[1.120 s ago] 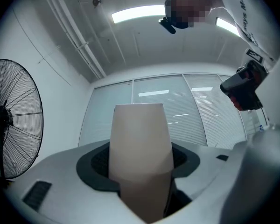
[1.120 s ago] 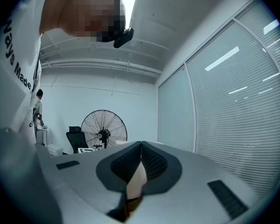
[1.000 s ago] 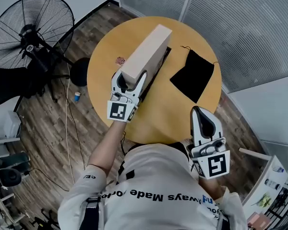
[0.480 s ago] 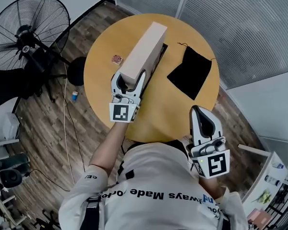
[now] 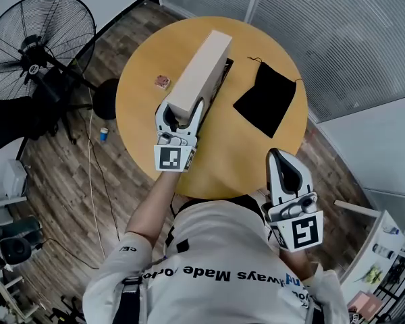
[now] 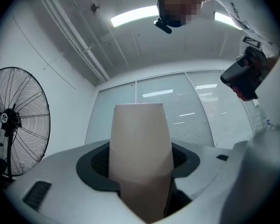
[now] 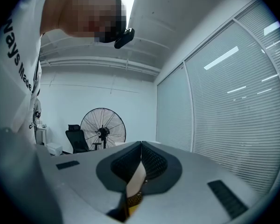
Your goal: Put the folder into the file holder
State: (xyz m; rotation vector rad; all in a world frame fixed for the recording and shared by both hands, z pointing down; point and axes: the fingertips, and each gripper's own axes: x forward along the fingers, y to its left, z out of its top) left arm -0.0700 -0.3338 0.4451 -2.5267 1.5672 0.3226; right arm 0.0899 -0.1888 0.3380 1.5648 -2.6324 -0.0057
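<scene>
- Left gripper (image 5: 181, 115) clamps the beige folder (image 5: 201, 69) by its near end, at the black file holder (image 5: 223, 81).
- Right gripper (image 5: 281, 159) sits closed, empty.
- Folder looks stiff and light; an end hold suits it.

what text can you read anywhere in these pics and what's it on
"ways Made": on the person's white shirt, in a longer line whose other words are creased or cut off.
Mark on the sleeve: too small to read.
Label on the fan hub: too small to read.
On the folder: no print shows.
</scene>
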